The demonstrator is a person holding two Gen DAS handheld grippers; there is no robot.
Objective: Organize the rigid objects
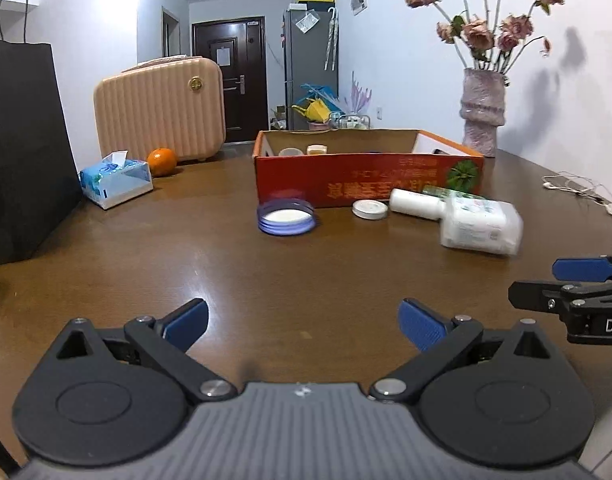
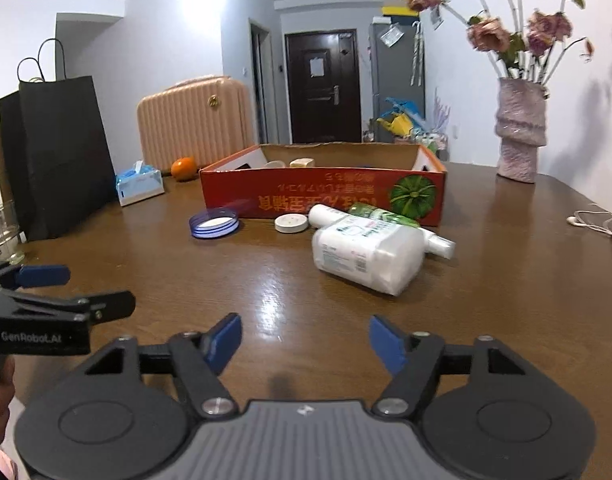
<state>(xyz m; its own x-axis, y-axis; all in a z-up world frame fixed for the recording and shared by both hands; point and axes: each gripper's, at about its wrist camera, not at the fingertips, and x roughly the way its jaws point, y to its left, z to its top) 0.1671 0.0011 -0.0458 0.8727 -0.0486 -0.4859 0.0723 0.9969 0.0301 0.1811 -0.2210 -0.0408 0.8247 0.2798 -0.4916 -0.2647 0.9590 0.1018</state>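
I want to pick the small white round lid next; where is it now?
In both views the small white round lid lies on the table before the red box, between the blue-rimmed lid and the white bottles.

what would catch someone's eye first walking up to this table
Probably the red cardboard box at the middle of the table, with a big white bottle lying on its side in front of it. Next, the vase of dried pink flowers at the far right.

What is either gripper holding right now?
Nothing. The left gripper and right gripper are both open and empty above the table.
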